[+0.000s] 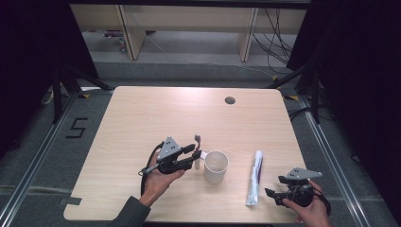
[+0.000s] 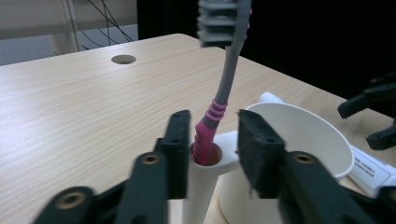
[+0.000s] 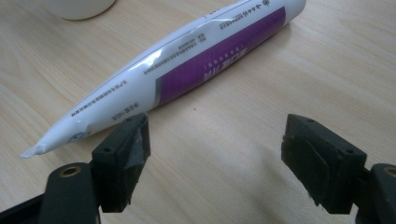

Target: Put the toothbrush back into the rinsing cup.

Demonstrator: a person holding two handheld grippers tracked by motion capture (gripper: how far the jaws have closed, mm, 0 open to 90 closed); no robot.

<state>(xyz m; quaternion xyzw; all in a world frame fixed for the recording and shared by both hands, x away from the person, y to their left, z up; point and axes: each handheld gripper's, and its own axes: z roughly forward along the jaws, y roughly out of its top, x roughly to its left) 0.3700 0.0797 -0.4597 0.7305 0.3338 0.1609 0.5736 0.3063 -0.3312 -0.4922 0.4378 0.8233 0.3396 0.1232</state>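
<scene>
- Black plastic and foam-like pads make up the right gripper [image 3: 215, 140], which sits lowest and nearest at the table's front right corner; its jaws stand wide apart with nothing between them.
- Just ahead and to the left of it lies the white soft-plastic toothpaste tube with a purple label [image 3: 187, 60], flat on the pale wood-grain table [image 1: 142, 123]. In the high view the tube's [image 1: 254, 177] long axis runs almost straight away from the person, crimped flat tail toward the front edge, rounder end farther off.
- That is the relation the next move would turn on: the right gripper is clearly the nearer one, and I judge it would need to shift left and forward, jaws set across the tube's width, not along it.
- Farther left, the left gripper [image 1: 191, 158] is held at mid-table, jaws moderately open on either side of a narrow white socket; whether the pads touch it I cannot tell.
- In that socket stands a toothbrush with a pink ribbed grip and grey neck [image 2: 219, 93], upright and leaning slightly, bristle head at the top.
- Touching the socket's far side is the white round cup [image 1: 216, 166], smooth-walled, open and empty.
- Beyond, a small dark round grommet hole [image 1: 230, 100] marks the far tabletop.
</scene>
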